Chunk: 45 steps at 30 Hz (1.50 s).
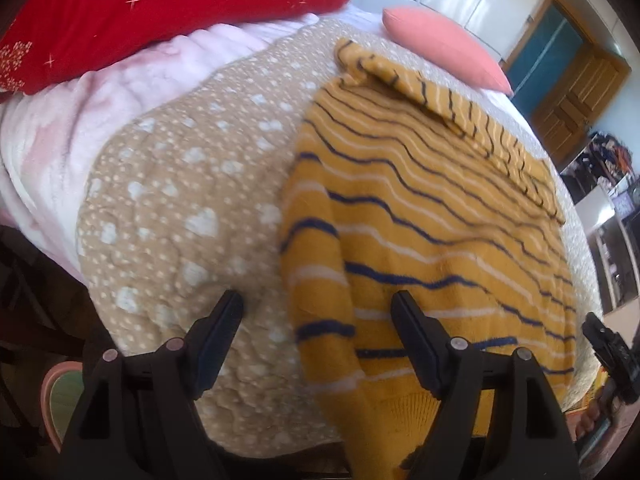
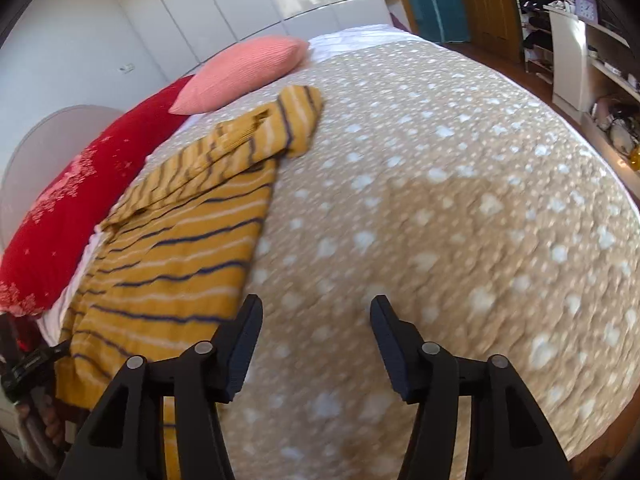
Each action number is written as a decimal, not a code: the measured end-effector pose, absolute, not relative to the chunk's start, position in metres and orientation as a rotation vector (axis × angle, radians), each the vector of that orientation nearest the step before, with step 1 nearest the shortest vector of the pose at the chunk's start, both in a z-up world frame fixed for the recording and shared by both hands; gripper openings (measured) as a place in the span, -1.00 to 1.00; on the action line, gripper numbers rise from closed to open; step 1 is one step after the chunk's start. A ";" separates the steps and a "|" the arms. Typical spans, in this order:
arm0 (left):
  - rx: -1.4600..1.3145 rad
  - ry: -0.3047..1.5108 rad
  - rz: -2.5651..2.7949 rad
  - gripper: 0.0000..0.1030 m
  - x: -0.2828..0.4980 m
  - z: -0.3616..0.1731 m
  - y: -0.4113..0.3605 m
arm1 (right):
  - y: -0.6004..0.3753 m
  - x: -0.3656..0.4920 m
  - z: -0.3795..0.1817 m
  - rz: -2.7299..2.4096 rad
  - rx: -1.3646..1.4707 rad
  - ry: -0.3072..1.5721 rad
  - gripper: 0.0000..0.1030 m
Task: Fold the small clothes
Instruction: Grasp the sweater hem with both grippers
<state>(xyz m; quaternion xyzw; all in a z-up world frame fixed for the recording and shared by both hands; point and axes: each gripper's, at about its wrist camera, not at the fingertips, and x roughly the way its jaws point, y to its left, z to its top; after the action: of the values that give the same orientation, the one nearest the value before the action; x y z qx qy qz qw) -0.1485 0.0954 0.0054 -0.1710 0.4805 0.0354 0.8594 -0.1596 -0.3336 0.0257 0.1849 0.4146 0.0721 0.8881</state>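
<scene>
Here both claws (image 1: 316, 304) (image 2: 316, 308) gape empty; the striped sweater (image 1: 420, 220) lies lengthwise toward the pillows.

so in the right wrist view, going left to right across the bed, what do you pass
red pillow → yellow striped top → open spotted beige bedspread → shelves at the far right edge. The pink pillow sits further back, overlapping the first two.
</scene>
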 end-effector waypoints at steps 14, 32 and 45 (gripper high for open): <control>-0.467 1.014 -0.018 0.43 -0.162 -0.003 0.097 | -0.260 -0.209 0.002 0.300 0.477 0.884 0.35; -0.558 0.888 -0.106 -0.93 -0.223 0.062 0.103 | -0.267 -0.244 0.033 0.455 0.493 0.891 -0.81; -0.481 0.835 -0.097 -0.93 -0.185 0.091 0.103 | -0.261 -0.215 0.073 0.511 0.489 0.780 -0.80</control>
<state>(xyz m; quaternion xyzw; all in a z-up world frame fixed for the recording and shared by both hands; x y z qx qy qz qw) -0.1848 0.1035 0.0906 -0.2310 0.4012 -0.0468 0.8851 -0.2151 -0.2610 0.0729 0.2332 0.3722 0.2436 0.8647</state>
